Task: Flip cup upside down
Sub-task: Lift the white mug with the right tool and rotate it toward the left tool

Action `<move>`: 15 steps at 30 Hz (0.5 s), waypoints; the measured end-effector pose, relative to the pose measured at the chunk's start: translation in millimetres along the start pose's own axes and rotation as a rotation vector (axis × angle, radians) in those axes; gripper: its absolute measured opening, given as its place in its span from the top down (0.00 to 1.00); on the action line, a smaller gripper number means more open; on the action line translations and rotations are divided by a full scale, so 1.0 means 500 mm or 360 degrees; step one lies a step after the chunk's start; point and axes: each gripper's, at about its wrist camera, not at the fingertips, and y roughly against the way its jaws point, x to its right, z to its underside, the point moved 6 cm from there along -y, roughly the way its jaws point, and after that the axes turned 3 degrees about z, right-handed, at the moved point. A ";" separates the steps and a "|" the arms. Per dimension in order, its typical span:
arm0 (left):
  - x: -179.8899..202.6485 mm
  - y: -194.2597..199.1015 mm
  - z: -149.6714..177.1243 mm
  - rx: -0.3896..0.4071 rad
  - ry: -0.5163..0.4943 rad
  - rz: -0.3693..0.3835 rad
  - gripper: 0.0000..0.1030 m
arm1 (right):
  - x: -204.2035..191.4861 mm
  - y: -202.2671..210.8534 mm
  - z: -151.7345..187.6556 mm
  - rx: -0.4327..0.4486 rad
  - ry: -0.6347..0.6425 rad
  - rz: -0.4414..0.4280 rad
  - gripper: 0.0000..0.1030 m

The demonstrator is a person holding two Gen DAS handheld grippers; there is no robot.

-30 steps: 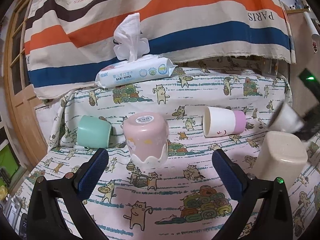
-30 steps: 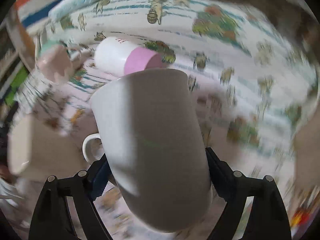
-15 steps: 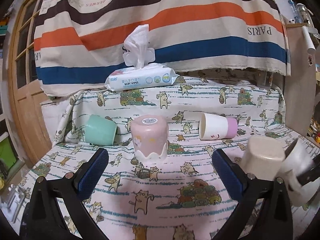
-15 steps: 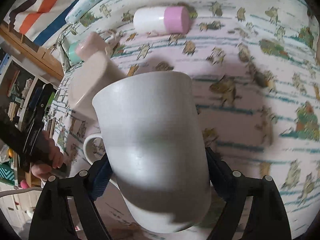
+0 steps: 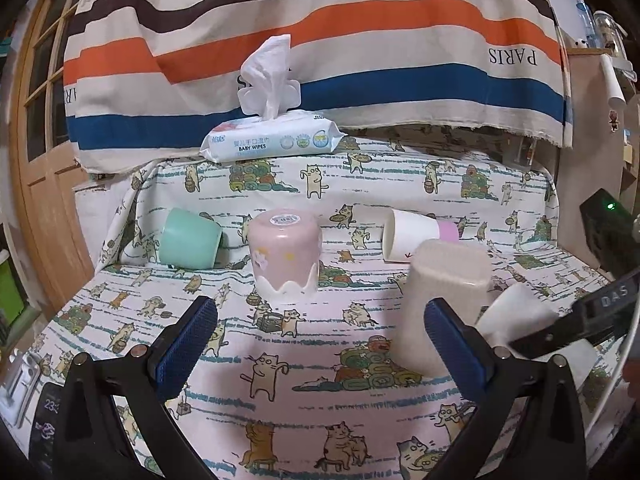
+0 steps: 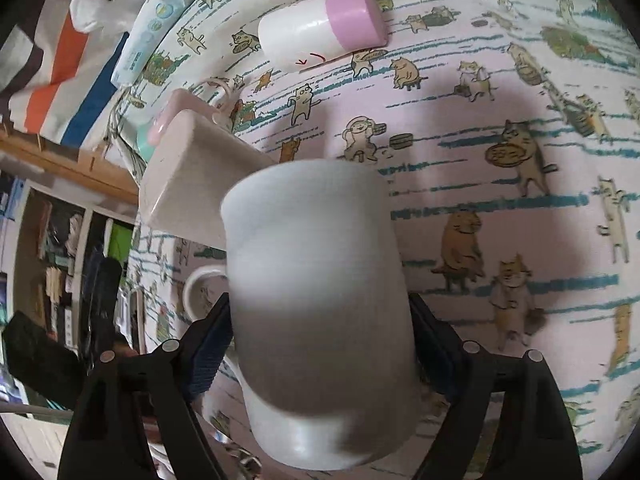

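My right gripper [image 6: 320, 340] is shut on a white mug [image 6: 316, 300] with its handle [image 6: 200, 292] to the left, held tilted just above the cat-print cloth. In the left wrist view the mug [image 5: 516, 312] shows at the right, behind the beige cup. My left gripper [image 5: 320, 344] is open and empty, low over the cloth in front of the cups. A beige cup [image 5: 444, 300] stands upside down beside the mug. A pink cup [image 5: 285, 254] stands upside down in the middle. A mint cup [image 5: 190, 244] and a white-and-pink cup [image 5: 416, 238] lie on their sides.
A pack of baby wipes [image 5: 272, 140] sits on the raised back ledge under a striped cloth [image 5: 320, 40]. A wooden door [image 5: 36, 120] is at the left. A phone [image 5: 48, 420] lies at the table's front left corner.
My right gripper has carried the white mug down to the right of the beige cup, closer to the cloth. My left gripper has drawn back a little; the cups look smaller.
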 end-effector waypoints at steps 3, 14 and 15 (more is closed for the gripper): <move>0.003 0.000 0.004 -0.0026 0.0019 0.0026 0.00 | -0.011 -0.001 -0.008 0.0061 0.0018 -0.0005 0.18; 0.051 0.029 0.033 -0.0056 0.0050 0.0146 0.00 | -0.038 0.121 0.012 0.0568 0.0482 0.0165 0.14; 0.058 0.032 0.034 -0.0057 0.0053 0.0158 0.00 | -0.031 0.140 0.013 0.0656 0.0506 0.0191 0.14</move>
